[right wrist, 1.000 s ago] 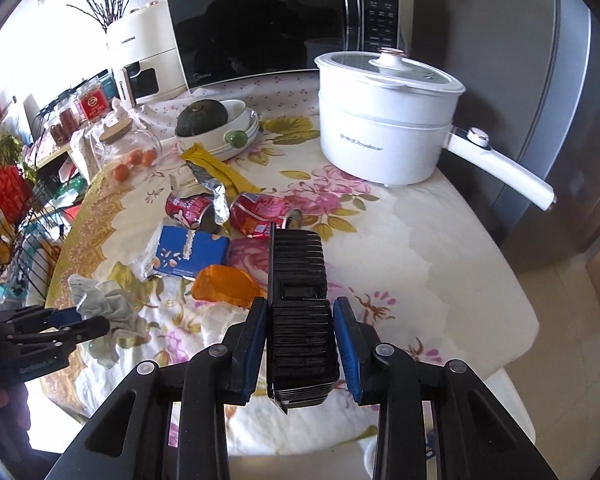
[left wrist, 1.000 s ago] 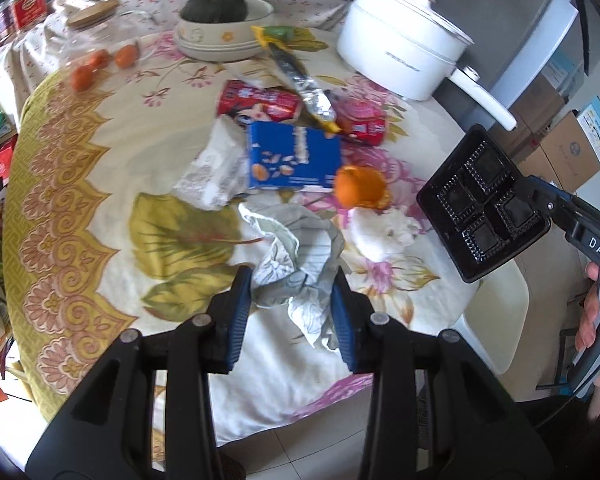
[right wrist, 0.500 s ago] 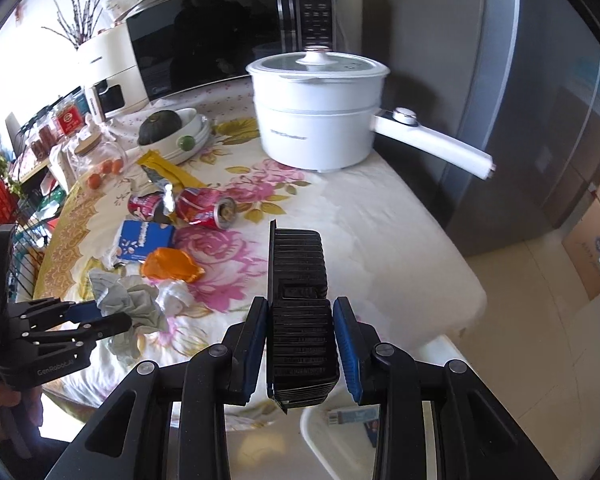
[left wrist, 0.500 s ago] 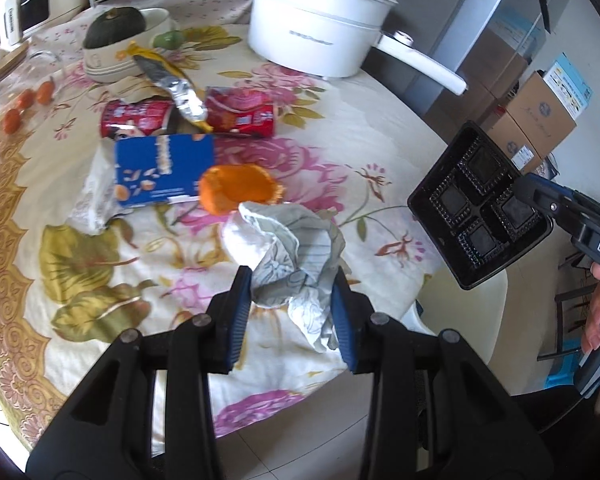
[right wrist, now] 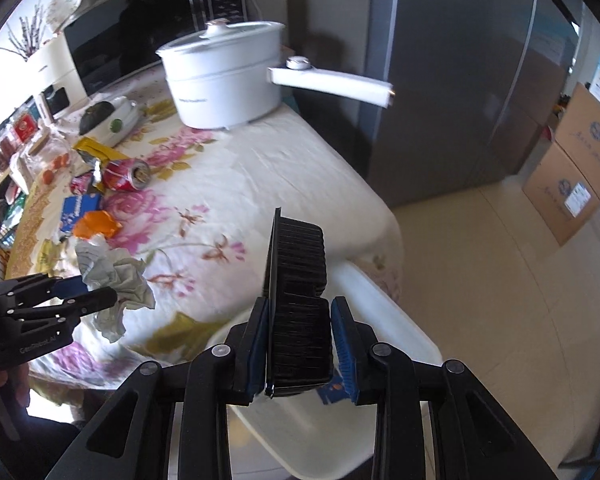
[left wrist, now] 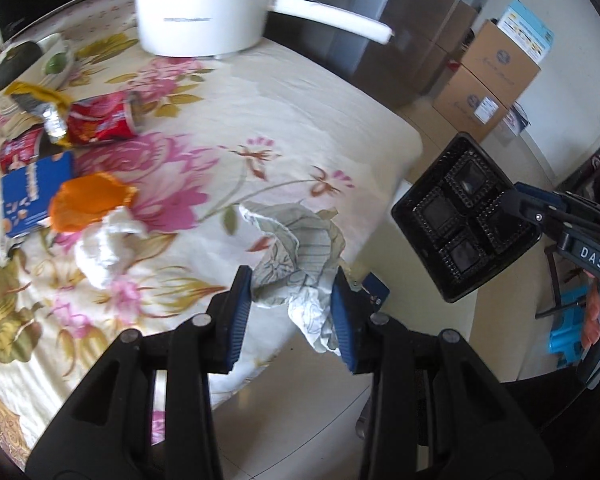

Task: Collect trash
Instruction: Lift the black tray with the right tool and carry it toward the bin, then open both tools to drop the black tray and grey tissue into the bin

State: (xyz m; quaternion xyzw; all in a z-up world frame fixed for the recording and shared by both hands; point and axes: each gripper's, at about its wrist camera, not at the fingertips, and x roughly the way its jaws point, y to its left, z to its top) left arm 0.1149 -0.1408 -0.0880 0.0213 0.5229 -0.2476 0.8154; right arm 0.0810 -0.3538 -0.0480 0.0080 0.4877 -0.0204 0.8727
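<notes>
Here, a crumpled grey-white paper is clamped between the blue pads of the left gripper and is held in the air above the near edge of the tabletop, with one loose end hanging down past the pads. A black plastic tray with four compartments is gripped on edge by the right gripper; its jaws have just been closing a little further, with the tray between them, and the pads are seen pressed on its two sides. The tray is held upright beyond the tabletop corner, above a white bin that stands on the floor beside the tabletop. More trash is left on the flowered cloth: a red can lying on its side, a blue packet, an orange wrapper, a white tissue and a foil wrapper. A white pot with a long handle is seen at the far side of the tabletop.
</notes>
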